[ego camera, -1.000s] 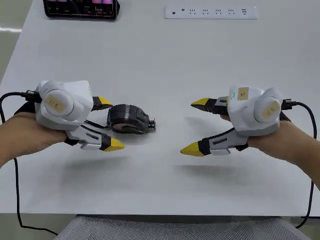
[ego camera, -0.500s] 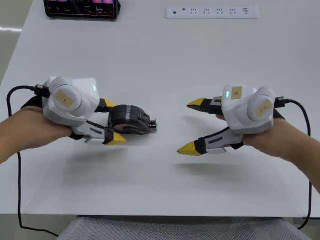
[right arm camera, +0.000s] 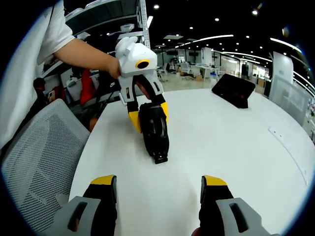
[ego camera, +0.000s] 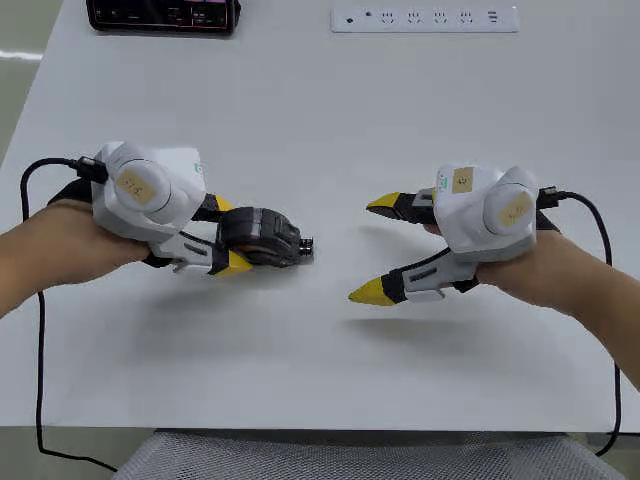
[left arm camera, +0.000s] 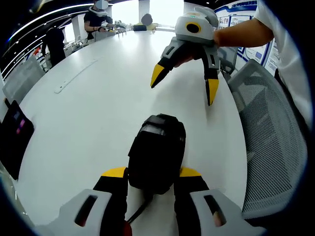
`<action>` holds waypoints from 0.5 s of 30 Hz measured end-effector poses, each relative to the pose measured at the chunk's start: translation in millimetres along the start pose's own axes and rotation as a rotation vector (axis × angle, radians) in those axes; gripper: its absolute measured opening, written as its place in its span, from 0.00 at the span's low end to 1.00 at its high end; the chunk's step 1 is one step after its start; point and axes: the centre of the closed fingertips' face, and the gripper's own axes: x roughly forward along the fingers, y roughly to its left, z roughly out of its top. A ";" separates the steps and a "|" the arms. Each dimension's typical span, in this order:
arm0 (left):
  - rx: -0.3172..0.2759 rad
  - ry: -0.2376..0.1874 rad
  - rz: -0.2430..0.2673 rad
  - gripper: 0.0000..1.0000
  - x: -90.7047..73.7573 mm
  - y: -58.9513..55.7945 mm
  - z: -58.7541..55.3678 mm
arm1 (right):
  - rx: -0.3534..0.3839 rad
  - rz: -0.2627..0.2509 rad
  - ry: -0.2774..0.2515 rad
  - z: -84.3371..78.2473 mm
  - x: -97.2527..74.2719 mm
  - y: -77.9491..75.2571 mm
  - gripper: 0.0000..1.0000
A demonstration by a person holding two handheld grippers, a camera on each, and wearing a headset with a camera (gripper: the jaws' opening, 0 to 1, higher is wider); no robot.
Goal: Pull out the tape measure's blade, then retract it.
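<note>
Left tongs [ego camera: 229, 236]: closed down onto the tape measure [ego camera: 262, 238], one yellow-tipped jaw against each flat side of its black case. In the left gripper view the left tongs [left arm camera: 151, 173] pinch the rear of the case and the tape measure [left arm camera: 157, 150] points away from the camera. It rests on the white counter [ego camera: 320, 120], left of centre. The blade's end hook [ego camera: 306, 246] sits tight at the case mouth, facing the other hand.

Right tongs [ego camera: 372, 249]: jaws spread wide, nothing between them, tips pointed at the hook and well apart from it. The right gripper view shows the right tongs [right arm camera: 158, 181] gaping over bare counter. Beyond them the tape measure [right arm camera: 155, 130] lies end-on, its hook [right arm camera: 161, 158] nearest, with the left tongs [right arm camera: 148, 115] clamped behind it. From the left gripper view, the right tongs [left arm camera: 184, 84] hang open above the counter.

Far edge of the counter: white power strip [ego camera: 425, 18] to the right, dark tablet [ego camera: 163, 14] to the left. A black cable [ego camera: 38, 330] trails from the left hand over the near edge. A grey mesh chair [ego camera: 350, 455] stands just below that edge.
</note>
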 end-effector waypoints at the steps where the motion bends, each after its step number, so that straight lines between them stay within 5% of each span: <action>1: 0.003 0.001 0.000 0.31 0.2 0.0 0.2 | -0.001 0.000 0.000 -0.1 0.6 -0.3 0.67; 15: 0.034 0.015 -0.007 0.29 1.0 0.3 -0.5 | -0.006 0.013 -0.012 0.7 17.8 -3.6 0.60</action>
